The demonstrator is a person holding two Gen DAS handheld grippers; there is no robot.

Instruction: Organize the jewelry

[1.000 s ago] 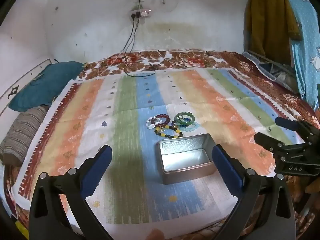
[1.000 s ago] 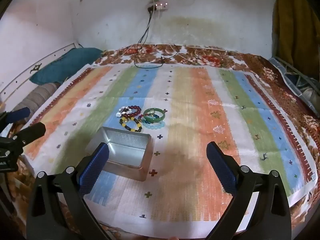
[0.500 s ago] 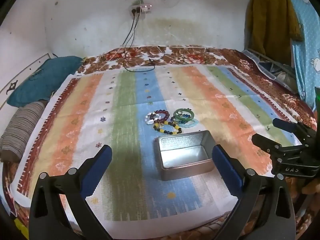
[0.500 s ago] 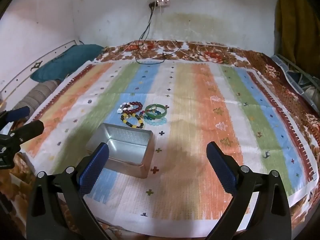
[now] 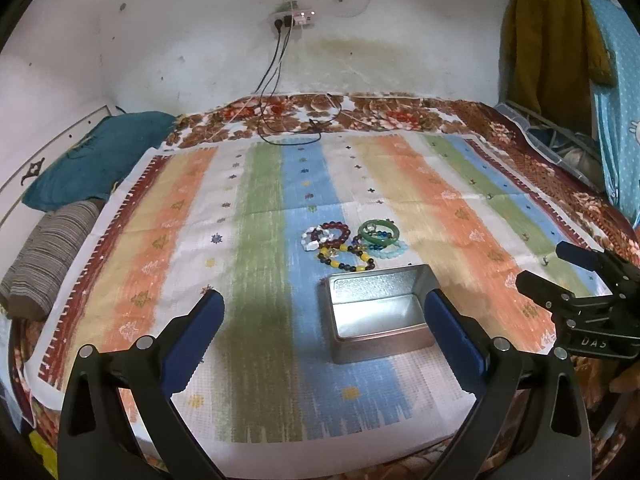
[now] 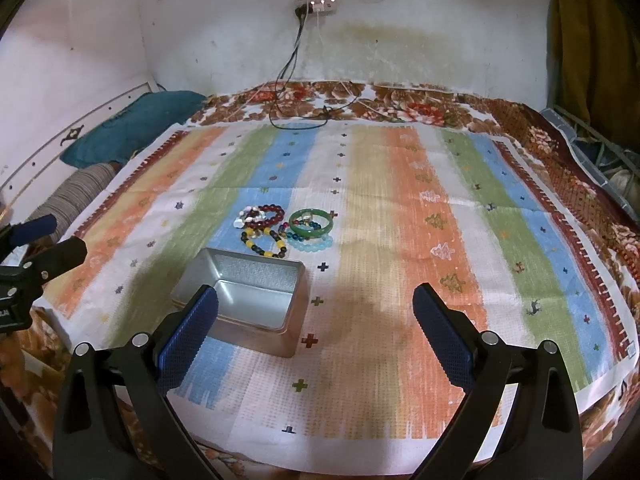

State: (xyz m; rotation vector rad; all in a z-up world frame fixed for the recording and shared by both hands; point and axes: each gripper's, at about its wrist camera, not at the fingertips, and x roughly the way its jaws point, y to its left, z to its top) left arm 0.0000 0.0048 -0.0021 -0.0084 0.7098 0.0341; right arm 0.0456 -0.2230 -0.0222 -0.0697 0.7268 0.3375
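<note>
A: Looking along the left hand-held gripper (image 5: 322,322), where does the jewelry sit?

B: The bracelets (image 5: 352,245) lie in a touching cluster on the striped cloth (image 5: 260,240) of the bed, at about twelve o'clock from that gripper, just beyond the tin (image 5: 378,312). The tin is empty and open-topped, its long axis running roughly nine to three, and it lies between the gripper and the cluster.

A: And from the right hand-held gripper (image 6: 316,322)?

B: There the bracelets (image 6: 282,230) lie toward eleven o'clock, with the tin (image 6: 248,304) just beside its left finger. The green bangle (image 6: 311,224) is the piece on the three o'clock edge of the cluster, so I judge it the easiest for the right side to reach.

A: Are they holding anything?

B: No. Both grippers hover with jaws spread wide and nothing between them.

A: Which one is nearer?

B: Hard to call; both seem well back from the cluster. The left is lined up more squarely, but would have to pass over the tin.
</note>
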